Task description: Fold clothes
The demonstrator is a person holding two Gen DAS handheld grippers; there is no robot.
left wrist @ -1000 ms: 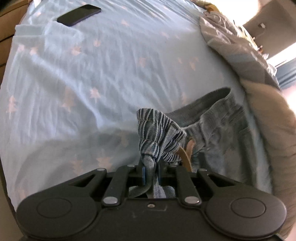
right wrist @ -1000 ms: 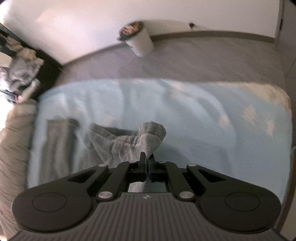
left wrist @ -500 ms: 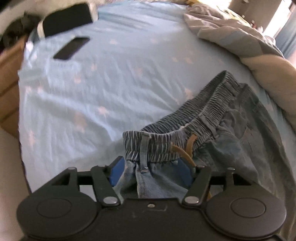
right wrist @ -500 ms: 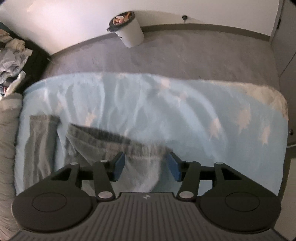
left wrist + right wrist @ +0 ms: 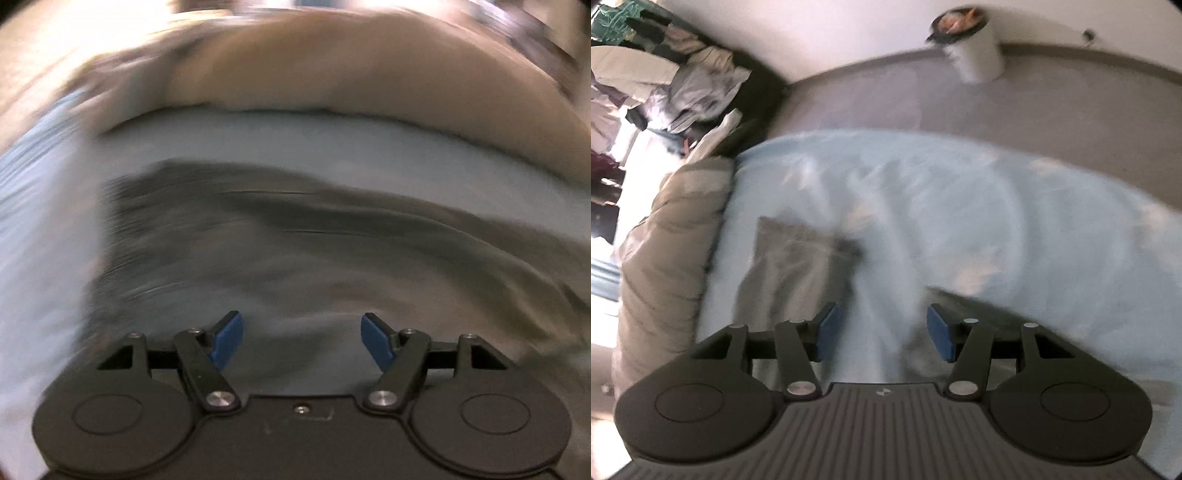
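The grey-blue denim trousers point(image 5: 295, 236) lie flat on the light blue bed sheet point(image 5: 258, 140), blurred by motion in the left wrist view. My left gripper point(image 5: 302, 338) is open and empty just above the trousers. In the right wrist view one trouser leg point(image 5: 790, 266) lies at the left and another part of the trousers point(image 5: 938, 306) shows by the right pad. My right gripper point(image 5: 882, 334) is open and empty over the sheet point(image 5: 997, 229) between them.
A beige duvet point(image 5: 351, 74) is bunched along the bed's far side and also shows in the right wrist view point(image 5: 661, 251). Beyond the bed are grey floor point(image 5: 886, 92), a white waste bin point(image 5: 975, 48) and a pile of clothes point(image 5: 676, 85).
Both grippers opened and let go of the trousers, which now lie on the sheet. Both have swung to new views; the left view is now heavily blurred.
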